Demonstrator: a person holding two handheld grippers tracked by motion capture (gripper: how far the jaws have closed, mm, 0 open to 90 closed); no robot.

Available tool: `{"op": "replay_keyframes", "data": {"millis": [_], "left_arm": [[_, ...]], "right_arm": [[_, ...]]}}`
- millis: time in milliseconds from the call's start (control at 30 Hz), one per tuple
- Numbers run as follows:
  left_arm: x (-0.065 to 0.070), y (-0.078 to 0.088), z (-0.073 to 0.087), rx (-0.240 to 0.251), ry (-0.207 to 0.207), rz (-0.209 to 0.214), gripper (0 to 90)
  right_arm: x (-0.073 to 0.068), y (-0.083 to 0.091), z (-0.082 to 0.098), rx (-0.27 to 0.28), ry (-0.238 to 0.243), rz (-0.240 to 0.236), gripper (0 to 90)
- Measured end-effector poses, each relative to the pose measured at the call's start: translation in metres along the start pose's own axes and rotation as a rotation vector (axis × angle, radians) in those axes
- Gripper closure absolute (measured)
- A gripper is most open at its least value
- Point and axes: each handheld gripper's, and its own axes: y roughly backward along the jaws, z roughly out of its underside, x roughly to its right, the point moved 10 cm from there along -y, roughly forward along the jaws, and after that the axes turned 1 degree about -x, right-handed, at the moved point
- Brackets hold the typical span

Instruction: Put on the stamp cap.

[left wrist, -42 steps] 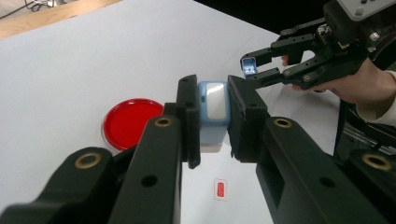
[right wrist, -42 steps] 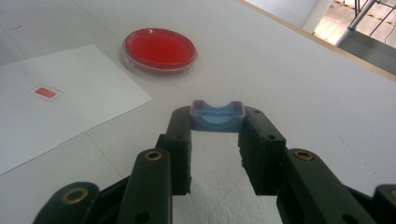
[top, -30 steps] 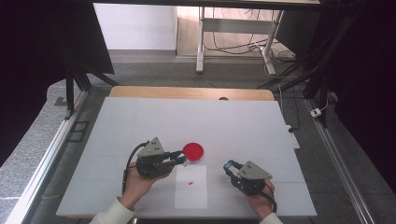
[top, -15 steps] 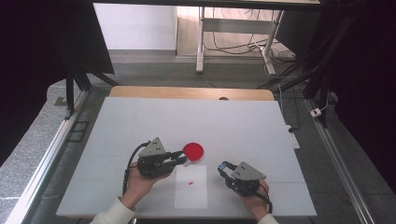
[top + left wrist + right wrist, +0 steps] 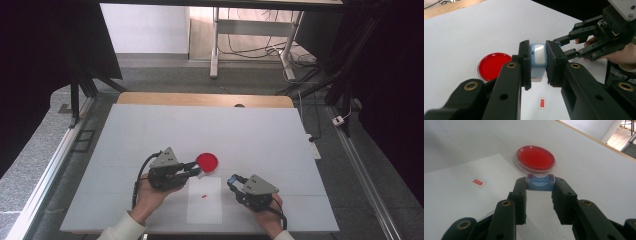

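Observation:
My left gripper (image 5: 196,171) (image 5: 538,58) is shut on a small pale blue box (image 5: 538,62) with a shiny pale face, held upright between its jaws. It sits just left of a round red dish (image 5: 206,161) (image 5: 494,65) (image 5: 535,158) on the table. My right gripper (image 5: 233,180) (image 5: 540,185) is shut on a small blue square cap (image 5: 540,182) pinched at its fingertips, pointing towards the dish. In the left gripper view, the right gripper (image 5: 564,45) reaches in from the right, close behind the box.
A white paper sheet (image 5: 205,207) (image 5: 454,190) with a small red mark (image 5: 204,196) (image 5: 542,103) (image 5: 477,182) lies between the two hands. The white table top (image 5: 210,130) stretches far behind the dish to a wooden back edge (image 5: 200,99).
My right gripper has drifted a little to the left, nearer the paper sheet. The left gripper and the red dish have stayed where they were.

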Motion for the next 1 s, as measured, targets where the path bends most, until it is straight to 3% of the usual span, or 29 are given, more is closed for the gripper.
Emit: {"op": "replay_keyframes", "data": {"millis": [1000], "left_arm": [[0.007,-0.008,-0.007,0.012,0.008,0.016,75.5]], "right_arm": [[-0.022,-0.016,-0.01,0.011,-0.006,-0.012,64.8]]}}
